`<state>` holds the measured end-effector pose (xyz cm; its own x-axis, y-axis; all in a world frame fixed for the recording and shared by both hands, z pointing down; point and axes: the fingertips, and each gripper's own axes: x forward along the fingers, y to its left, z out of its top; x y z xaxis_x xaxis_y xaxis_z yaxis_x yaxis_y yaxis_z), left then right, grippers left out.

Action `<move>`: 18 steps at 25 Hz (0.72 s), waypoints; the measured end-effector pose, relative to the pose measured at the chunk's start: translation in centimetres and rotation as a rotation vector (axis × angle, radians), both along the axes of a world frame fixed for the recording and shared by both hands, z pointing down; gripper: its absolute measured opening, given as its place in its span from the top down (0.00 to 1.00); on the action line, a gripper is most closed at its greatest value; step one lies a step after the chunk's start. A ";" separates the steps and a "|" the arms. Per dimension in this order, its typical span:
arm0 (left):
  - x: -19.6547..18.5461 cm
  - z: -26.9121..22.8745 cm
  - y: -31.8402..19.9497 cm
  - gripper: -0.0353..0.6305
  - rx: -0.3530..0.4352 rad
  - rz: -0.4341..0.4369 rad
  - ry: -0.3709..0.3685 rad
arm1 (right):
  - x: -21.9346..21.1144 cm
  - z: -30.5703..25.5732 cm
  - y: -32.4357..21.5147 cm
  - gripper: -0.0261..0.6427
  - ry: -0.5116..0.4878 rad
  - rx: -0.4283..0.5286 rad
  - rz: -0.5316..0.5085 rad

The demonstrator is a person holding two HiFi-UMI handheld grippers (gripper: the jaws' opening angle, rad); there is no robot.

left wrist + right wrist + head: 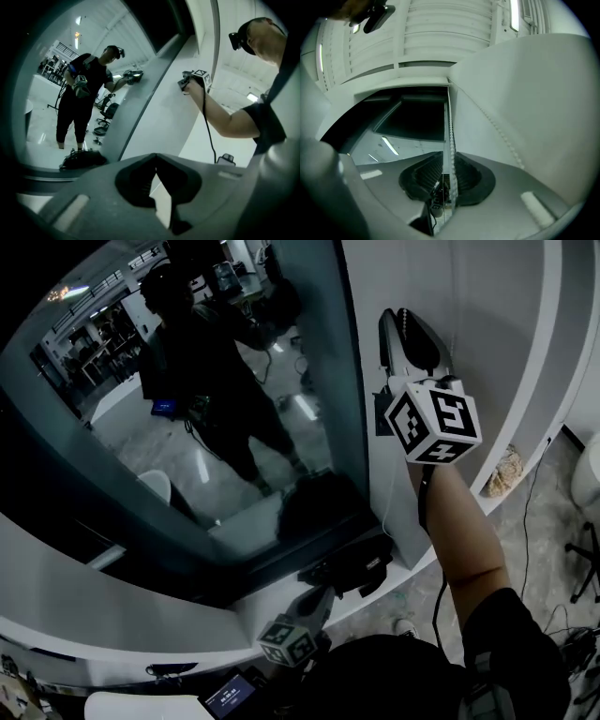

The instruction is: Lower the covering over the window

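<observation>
Right gripper is pinching the bead chain between its fingers at frame centre, just right of the uncovered window, while left gripper is idling low with fingers pressed together, empty; a skewed pull risks beads slipping out.

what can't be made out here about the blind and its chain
Blind: no lower edge made out; the window top is cut off by the head view's edge and dark in the right gripper view.
Chain: head view, the right gripper hides the grip; right gripper view, its upper end is too small.
</observation>
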<state>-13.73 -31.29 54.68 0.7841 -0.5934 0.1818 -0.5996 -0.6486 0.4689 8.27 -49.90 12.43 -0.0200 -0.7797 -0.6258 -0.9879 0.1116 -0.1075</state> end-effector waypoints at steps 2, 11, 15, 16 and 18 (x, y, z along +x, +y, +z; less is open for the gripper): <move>0.0 0.1 0.2 0.94 0.007 0.020 0.008 | -0.1 -0.1 0.7 0.93 -0.008 -0.007 -0.019; 1.0 -0.5 -0.7 0.94 0.014 0.090 -0.002 | -1.2 0.1 4.4 0.94 0.280 0.081 0.163; 1.9 2.3 1.2 0.94 -0.021 0.155 0.020 | -0.5 1.9 8.5 0.94 0.408 0.049 0.266; 2.3 2.1 1.1 0.94 -0.006 0.171 0.022 | 0.7 2.1 9.4 0.94 0.386 0.029 0.260; 3.2 1.2 0.6 0.94 0.028 0.200 0.026 | 2.6 1.9 11.2 0.94 0.351 -0.002 0.245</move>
